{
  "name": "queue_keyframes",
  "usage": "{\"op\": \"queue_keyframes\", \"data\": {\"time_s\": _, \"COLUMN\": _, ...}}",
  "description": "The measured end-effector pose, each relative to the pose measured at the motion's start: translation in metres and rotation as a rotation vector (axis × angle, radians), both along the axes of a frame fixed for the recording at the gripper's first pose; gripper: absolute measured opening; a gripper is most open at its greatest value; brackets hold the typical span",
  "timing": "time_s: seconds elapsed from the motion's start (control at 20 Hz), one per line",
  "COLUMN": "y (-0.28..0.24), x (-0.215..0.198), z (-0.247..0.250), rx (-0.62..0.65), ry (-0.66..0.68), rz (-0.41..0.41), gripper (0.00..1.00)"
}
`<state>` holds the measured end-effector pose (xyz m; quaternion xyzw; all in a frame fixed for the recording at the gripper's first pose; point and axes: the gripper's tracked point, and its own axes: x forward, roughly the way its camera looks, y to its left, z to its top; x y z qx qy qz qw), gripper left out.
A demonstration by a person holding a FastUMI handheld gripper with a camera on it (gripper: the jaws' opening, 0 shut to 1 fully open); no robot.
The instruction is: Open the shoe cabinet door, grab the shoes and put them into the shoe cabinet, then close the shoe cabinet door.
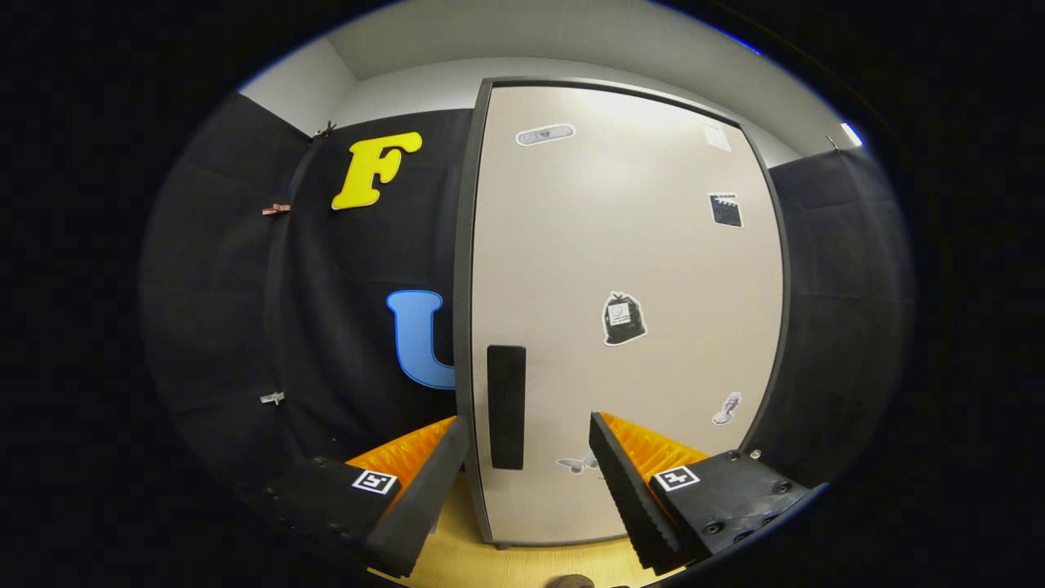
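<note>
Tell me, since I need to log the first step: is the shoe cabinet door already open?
No: the shoe cabinet door sits flush in its dark frame, and the open gripper fingers straddle its black handle without touching it.

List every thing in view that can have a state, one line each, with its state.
Shoe cabinet door: shut, flush in its dark frame.
Door handle: black vertical bar, untouched, seen between the fingers and beyond their tips.
Claw: open, fingers spread, holding nothing.
Stickers: stuck flat on the door.
</note>
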<state>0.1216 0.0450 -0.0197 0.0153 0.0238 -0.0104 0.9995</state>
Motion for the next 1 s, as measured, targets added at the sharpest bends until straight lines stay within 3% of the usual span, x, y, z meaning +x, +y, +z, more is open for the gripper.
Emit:
{"op": "queue_keyframes", "data": {"time_s": 0.55, "y": 0.001, "x": 0.056, "z": -0.019, "rx": 0.036, "ry": 0.021, "rz": -0.041, "gripper": 0.97}}
{"op": "queue_keyframes", "data": {"time_s": 0.75, "y": 0.000, "x": 0.065, "z": -0.022, "rx": 0.027, "ry": 0.019, "rz": -0.064, "gripper": 0.88}}
{"op": "queue_keyframes", "data": {"time_s": 0.8, "y": 0.001, "x": 0.066, "z": -0.023, "rx": 0.031, "ry": 0.018, "rz": -0.068, "gripper": 0.78}}
{"op": "queue_keyframes", "data": {"time_s": 0.9, "y": 0.003, "x": 0.069, "z": -0.023, "rx": 0.028, "ry": 0.019, "rz": -0.062, "gripper": 0.69}}
{"op": "queue_keyframes", "data": {"time_s": 0.95, "y": 0.009, "x": 0.070, "z": -0.022, "rx": 0.032, "ry": 0.014, "rz": -0.040, "gripper": 0.69}}
{"op": "queue_keyframes", "data": {"time_s": 1.0, "y": 0.014, "x": 0.071, "z": -0.022, "rx": 0.021, "ry": 0.010, "rz": -0.037, "gripper": 0.57}}
